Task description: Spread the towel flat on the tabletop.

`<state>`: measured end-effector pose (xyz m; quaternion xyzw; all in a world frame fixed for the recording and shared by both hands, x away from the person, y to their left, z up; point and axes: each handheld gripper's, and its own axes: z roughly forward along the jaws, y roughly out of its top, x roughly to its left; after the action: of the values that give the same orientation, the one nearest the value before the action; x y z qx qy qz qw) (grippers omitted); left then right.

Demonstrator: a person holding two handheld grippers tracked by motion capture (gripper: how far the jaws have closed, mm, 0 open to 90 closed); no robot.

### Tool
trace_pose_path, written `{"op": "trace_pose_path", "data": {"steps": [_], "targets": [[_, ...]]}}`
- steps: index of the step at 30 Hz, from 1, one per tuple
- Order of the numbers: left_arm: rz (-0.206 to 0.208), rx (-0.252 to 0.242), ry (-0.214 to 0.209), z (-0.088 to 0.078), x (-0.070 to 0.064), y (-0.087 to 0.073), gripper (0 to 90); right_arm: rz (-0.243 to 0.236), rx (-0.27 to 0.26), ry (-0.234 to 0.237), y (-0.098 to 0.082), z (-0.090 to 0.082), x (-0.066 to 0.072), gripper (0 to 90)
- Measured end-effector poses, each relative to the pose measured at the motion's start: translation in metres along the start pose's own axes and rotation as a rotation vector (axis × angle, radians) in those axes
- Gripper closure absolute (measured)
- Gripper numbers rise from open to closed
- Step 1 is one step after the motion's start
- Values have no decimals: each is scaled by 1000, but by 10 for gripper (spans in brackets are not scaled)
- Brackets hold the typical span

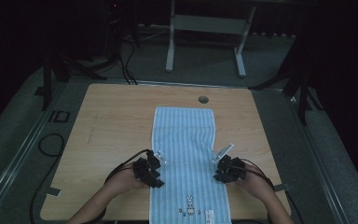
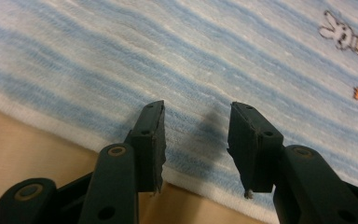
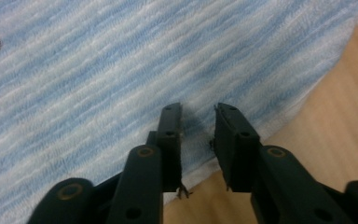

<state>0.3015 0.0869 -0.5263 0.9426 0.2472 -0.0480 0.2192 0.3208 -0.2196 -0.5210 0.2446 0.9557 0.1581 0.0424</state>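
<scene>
One striped towel [image 1: 186, 154] lies flat along the middle of the tabletop [image 1: 112, 126], its near end at the front edge. Two claws work it, one at each long side. The left claw [image 1: 154, 161] is at the towel's left edge, its jaws apart over the hem with nothing pinched. The right claw [image 1: 223, 161] is at the right edge, jaws also apart, narrower, gripping nothing. One rabbit print [image 1: 190, 203] marks the near end.

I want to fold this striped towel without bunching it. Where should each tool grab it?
Grip the towel at its two long hemmed side edges, left tool from the left, right tool from the right, jaws straddling the hem. It lies flat, so only the edges give purchase.
</scene>
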Motion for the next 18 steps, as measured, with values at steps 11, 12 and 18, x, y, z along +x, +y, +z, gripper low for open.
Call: {"op": "trace_pose_path", "data": {"steps": [11, 12, 18], "targets": [[14, -20, 20, -10, -6, 1, 496, -4, -27, 8, -7, -21, 5, 671], [2, -33, 41, -12, -3, 3, 495, 2, -43, -16, -4, -26, -2, 680], [-31, -40, 102, -15, 23, 22, 495, 54, -81, -72, 21, -32, -29, 819]]}}
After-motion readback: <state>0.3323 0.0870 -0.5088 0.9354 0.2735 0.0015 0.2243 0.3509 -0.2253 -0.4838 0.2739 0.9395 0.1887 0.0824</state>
